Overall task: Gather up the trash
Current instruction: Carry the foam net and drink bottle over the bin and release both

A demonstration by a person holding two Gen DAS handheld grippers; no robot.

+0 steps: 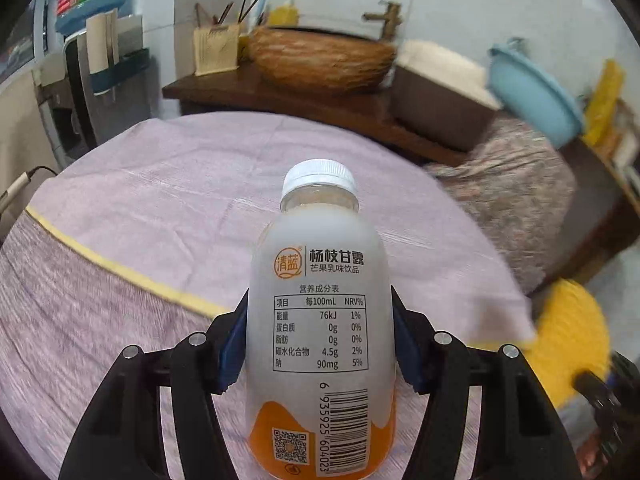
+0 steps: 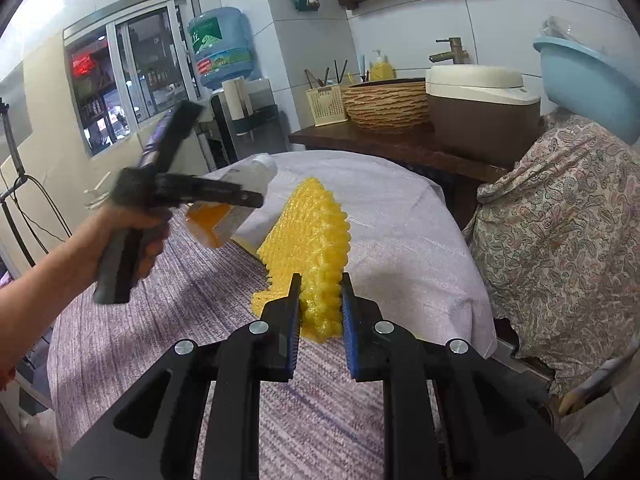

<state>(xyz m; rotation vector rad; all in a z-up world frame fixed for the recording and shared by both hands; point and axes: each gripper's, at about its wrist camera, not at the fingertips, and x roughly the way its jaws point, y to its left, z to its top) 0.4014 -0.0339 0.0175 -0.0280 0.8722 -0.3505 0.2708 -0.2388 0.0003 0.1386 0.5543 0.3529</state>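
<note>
Left claw (image 1: pixel 320 344) grips bottle (image 1: pixel 320 320); right claw (image 2: pixel 320 312) clamps yellow mesh (image 2: pixel 312 240).

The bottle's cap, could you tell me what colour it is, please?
White; the bottle's cap shows best in the left wrist view.

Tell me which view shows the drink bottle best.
The left wrist view: the drink bottle fills the centre, label readable, clamped in the left tongs. The right wrist view shows it small, blurred and partly hidden.

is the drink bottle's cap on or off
On. The white cap sits screwed over the neck of the bottle, which the left hand-held gripper clamps by its sides.
</note>
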